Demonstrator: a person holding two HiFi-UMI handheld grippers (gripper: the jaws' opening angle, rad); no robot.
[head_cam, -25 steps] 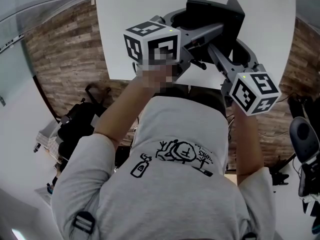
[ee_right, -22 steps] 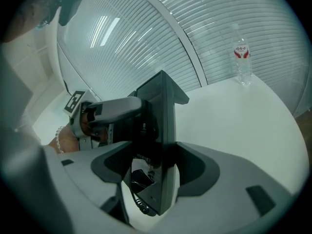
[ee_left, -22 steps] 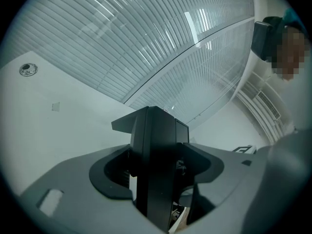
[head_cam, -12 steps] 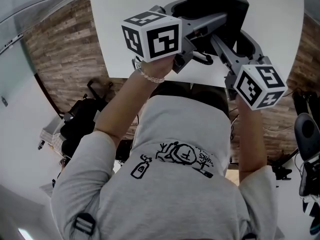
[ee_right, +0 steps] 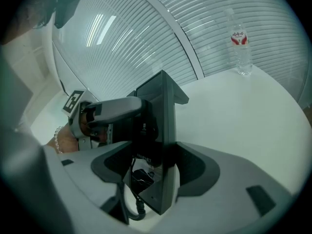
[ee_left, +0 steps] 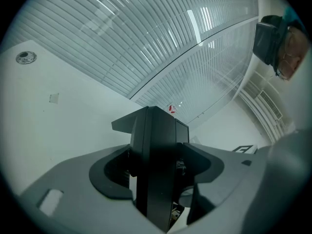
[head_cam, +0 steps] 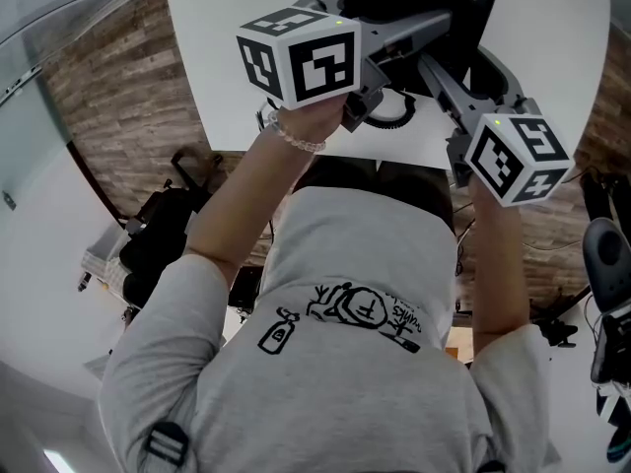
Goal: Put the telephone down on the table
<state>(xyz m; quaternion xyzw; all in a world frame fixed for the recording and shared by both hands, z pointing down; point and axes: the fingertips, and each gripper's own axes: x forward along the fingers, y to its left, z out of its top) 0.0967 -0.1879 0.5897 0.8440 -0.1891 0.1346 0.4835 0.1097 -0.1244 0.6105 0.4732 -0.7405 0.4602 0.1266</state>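
**A:** Where is the telephone (head_cam: 434,3) at this moment?

**B:** It is above the white table (head_cam: 227,67), over the part of the table nearest to the person. It stands on its edge, almost upright, and the two grippers hold it from two sides.

**A:** So both grippers really grip it?

**B:** Yes. The left gripper (ee_left: 157,167) has its jaws wide, but the black body fills the gap and the pads press on both faces. The right gripper (ee_right: 155,162) is the same: its jaws are clamped on the thin edge of the body. Neither one is empty.

**A:** Does the telephone already touch the table?

**B:** I cannot tell. The underside is hidden behind the grippers in every view. A dark cord (ee_right: 130,206) hangs below it toward the table.

**A:** How much of the task is done, in your opinion?

**B:** I judge that the carrying part is nearly done, because the telephone is over the table and not beside it. What is left is to rest it on the table, to open both pairs of jaws and to pull the grippers away.

**A:** Is something in the way?

**B:** Not that I see. A water bottle (ee_right: 241,45) stands on the table, well apart, at the table's far side.
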